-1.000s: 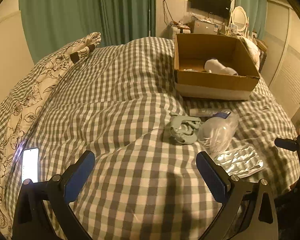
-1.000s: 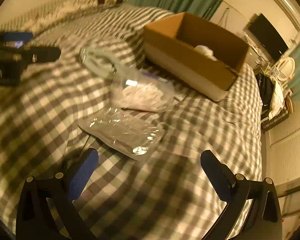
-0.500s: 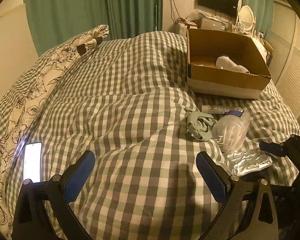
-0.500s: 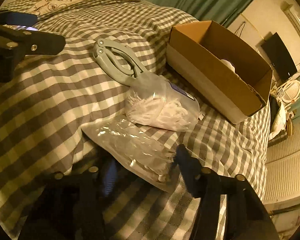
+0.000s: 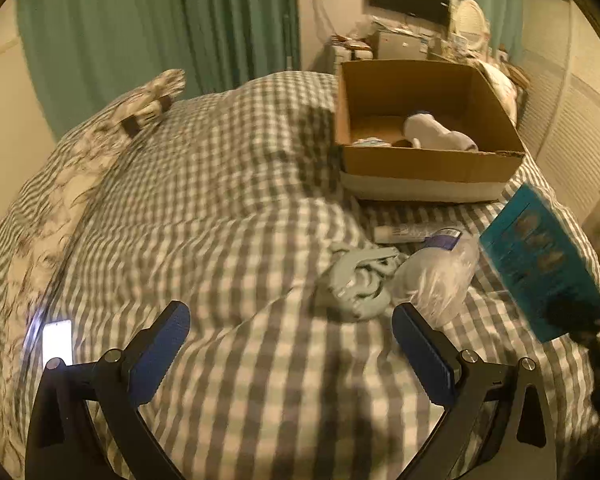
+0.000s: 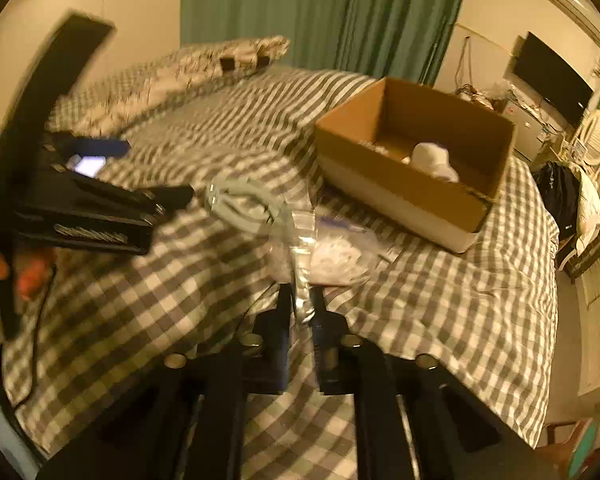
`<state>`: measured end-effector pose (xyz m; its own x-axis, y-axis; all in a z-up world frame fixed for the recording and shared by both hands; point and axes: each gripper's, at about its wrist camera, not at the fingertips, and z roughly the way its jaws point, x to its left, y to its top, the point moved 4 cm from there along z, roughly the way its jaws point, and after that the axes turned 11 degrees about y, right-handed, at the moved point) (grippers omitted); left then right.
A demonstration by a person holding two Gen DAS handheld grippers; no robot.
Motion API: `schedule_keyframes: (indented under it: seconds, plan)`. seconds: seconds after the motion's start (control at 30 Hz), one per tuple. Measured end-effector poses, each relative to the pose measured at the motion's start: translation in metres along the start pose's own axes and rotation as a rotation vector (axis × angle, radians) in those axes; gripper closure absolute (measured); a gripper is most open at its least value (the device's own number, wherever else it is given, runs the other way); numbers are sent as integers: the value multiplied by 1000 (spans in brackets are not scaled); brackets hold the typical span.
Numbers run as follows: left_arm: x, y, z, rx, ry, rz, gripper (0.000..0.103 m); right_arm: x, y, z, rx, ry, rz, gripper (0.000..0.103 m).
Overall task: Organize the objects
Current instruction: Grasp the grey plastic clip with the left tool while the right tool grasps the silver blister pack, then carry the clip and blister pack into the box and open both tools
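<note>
A checked bed (image 5: 204,240) carries an open cardboard box (image 5: 428,168) toward its far right corner, a white sock (image 5: 440,132) already inside. Near the right edge lie a bag of white pieces (image 5: 436,280), a grey-green clip tool (image 5: 360,280) and a small tube (image 5: 408,234). The right gripper (image 6: 300,312) pinches a flat packet (image 5: 540,268) by its lower edge, lifted clear above the bed's right edge; it looks light, thin and slick, likely to flop or slip unless held well in from the rim. The left gripper (image 5: 290,332) hangs spread wide, holding nothing. Only the left view shows the packet's teal printed face; the right view sees it edge-on, as a shiny sliver between closed fingers.
</note>
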<state>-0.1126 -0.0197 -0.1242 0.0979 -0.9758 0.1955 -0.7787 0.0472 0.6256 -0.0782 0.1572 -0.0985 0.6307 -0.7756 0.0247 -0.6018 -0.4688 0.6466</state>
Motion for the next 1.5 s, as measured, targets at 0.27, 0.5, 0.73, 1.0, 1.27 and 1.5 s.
schedule_keyframes:
  seconds: [0.27,0.5,0.73,1.0,1.27,1.5]
  plan:
    - [-26,12,52,133,-47,75,19,-38,3,-21,-61,-43,88,96]
    - [-51,12,55,158,-110,162,53,-56,-4,-15,-60,-32,131,96]
    - [-58,14,37,137,-225,98,93,-53,-3,-24,-80,-28,134,96]
    - [-42,18,-14,46,-200,66,93,-44,1,-52,-119,-61,116,96]
    - [-12,43,-63,-76,-193,17,93,-30,15,-82,-177,-91,87,96]
    - [-10,74,-84,-144,-205,18,93,-28,32,-95,-205,-110,64,96]
